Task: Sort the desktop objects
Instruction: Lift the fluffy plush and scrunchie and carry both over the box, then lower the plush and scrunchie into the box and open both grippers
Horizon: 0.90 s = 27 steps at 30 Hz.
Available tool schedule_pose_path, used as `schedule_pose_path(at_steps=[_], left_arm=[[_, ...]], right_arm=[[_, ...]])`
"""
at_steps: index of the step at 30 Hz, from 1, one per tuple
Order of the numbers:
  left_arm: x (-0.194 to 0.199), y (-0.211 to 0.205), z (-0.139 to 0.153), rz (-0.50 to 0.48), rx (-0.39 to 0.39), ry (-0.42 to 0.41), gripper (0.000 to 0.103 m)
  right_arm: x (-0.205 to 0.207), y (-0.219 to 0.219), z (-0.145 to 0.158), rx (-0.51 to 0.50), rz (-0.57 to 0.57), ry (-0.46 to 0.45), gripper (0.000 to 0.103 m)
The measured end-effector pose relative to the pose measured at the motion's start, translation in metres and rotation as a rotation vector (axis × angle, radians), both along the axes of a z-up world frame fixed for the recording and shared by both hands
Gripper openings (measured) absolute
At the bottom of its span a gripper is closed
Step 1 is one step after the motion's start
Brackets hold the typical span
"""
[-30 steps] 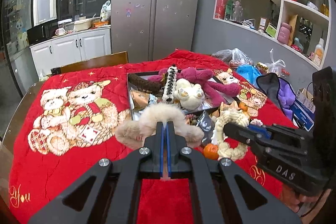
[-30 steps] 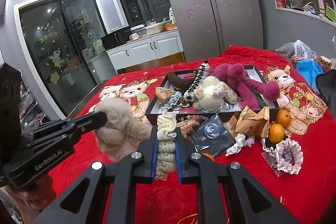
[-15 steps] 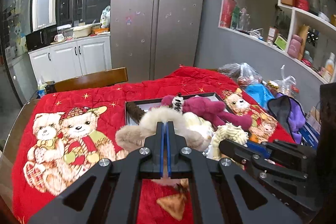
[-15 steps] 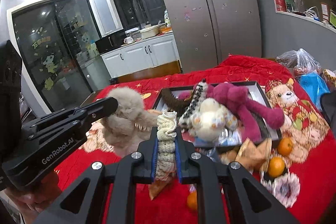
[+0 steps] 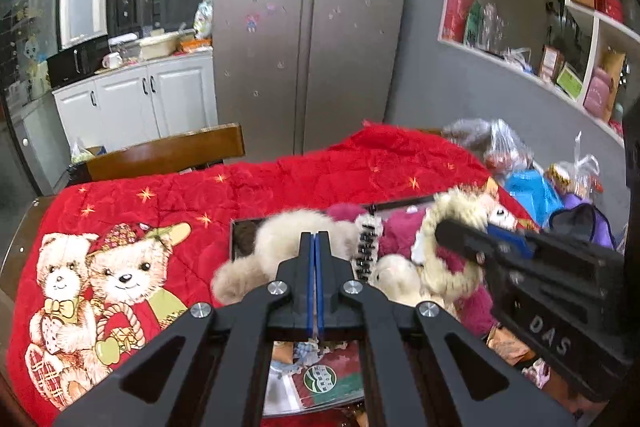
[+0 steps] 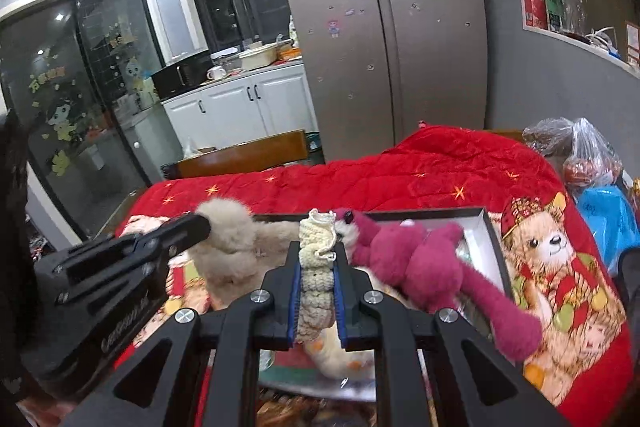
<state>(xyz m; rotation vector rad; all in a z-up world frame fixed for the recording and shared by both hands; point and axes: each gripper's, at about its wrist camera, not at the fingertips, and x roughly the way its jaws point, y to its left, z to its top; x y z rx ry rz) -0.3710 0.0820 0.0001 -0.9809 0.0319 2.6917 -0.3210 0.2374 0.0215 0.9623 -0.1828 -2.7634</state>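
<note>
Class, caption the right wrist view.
Right gripper clamps a cream crocheted scrunchie above the toy-filled tray.

Both wrist cams looked fwd and down along their fingers, close above the tray (image 5: 236, 227) on the red quilt (image 5: 280, 179). Shared: tray, fridge (image 6: 384, 27), white cabinets (image 5: 136, 103); each saw the other gripper.

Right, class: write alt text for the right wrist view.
The right gripper clamps a cream crocheted ring above a dark tray of plush toys on a red quilt. Beside it, the left gripper pinches a beige fluffy scrunchie.
</note>
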Motion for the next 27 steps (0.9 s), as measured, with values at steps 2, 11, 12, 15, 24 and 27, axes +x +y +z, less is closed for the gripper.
schedule_pose_path(at_steps=[2, 11, 12, 15, 24, 27], left_arm=[[0.000, 0.000, -0.003, -0.002, -0.006, 0.007, 0.000], [0.001, -0.008, -0.007, -0.005, 0.007, -0.006, 0.000], [0.001, -0.007, -0.007, -0.006, 0.004, -0.007, 0.000], [0.002, -0.006, -0.007, -0.009, -0.008, -0.003, 0.000], [0.000, -0.016, -0.002, 0.005, 0.041, -0.022, 0.010], [-0.002, -0.019, -0.004, 0.050, 0.010, -0.012, 0.051]], right_arm=[[-0.005, 0.000, -0.003, 0.011, -0.006, 0.001, 0.014], [-0.016, -0.007, -0.015, 0.038, -0.004, -0.020, 0.014], [-0.016, -0.007, -0.015, 0.040, -0.003, -0.020, 0.014], [-0.013, -0.009, -0.013, 0.043, 0.000, -0.014, 0.014], [-0.015, -0.008, -0.014, 0.032, 0.006, -0.027, 0.018], [-0.017, -0.004, -0.014, 0.009, 0.000, -0.035, 0.057]])
